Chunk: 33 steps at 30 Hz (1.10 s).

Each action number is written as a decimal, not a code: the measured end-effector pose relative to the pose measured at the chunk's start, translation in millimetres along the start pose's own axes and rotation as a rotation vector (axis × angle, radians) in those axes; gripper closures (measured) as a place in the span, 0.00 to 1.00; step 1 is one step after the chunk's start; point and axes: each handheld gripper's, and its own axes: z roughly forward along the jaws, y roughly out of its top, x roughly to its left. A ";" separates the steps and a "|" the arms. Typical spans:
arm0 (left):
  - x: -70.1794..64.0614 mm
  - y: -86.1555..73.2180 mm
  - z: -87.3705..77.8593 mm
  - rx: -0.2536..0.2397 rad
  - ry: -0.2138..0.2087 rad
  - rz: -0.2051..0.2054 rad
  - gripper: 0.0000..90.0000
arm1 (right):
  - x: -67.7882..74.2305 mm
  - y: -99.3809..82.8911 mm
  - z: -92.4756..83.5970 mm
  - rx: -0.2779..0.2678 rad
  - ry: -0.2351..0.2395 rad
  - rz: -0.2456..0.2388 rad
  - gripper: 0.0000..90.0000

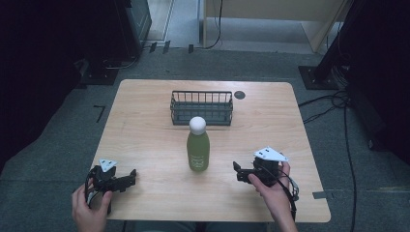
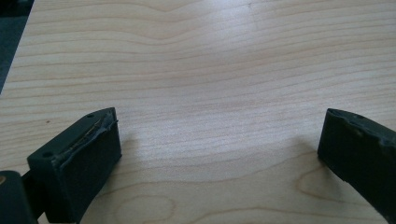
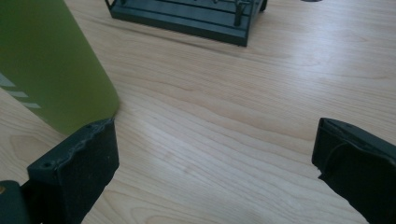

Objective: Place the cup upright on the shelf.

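A green bottle (image 1: 198,150) with a white round cap stands upright in the middle of the wooden table (image 1: 145,111). Behind it sits a black wire basket (image 1: 201,108), with nothing visible inside. My left gripper (image 1: 131,175) rests near the front left edge, open, with bare wood between its jaws (image 2: 219,154). My right gripper (image 1: 236,171) is front right of the bottle, open and apart from it. In the right gripper view the green bottle (image 3: 51,65) stands just beyond the left jaw, and the basket (image 3: 187,16) lies farther off.
A small dark round disc (image 1: 240,94) is set in the table top at the back, right of the basket. Cables (image 1: 333,101) run across the grey floor on the right. Dark equipment stands to the left and right of the table.
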 end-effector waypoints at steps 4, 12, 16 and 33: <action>0.0 0.0 0.0 -0.001 0.000 -0.001 0.00 | 6.0 2.4 1.9 0.000 0.009 -0.009 0.00; 0.0 0.0 0.0 -0.001 0.000 -0.001 0.00 | 21.7 7.8 5.7 -0.009 0.043 -0.023 0.00; 0.0 0.0 0.0 -0.001 0.000 -0.001 0.00 | 29.6 9.4 9.0 -0.011 0.060 -0.027 0.00; 0.0 0.0 0.1 -0.001 0.000 -0.001 0.00 | 61.4 20.3 17.6 -0.070 0.118 -0.025 0.10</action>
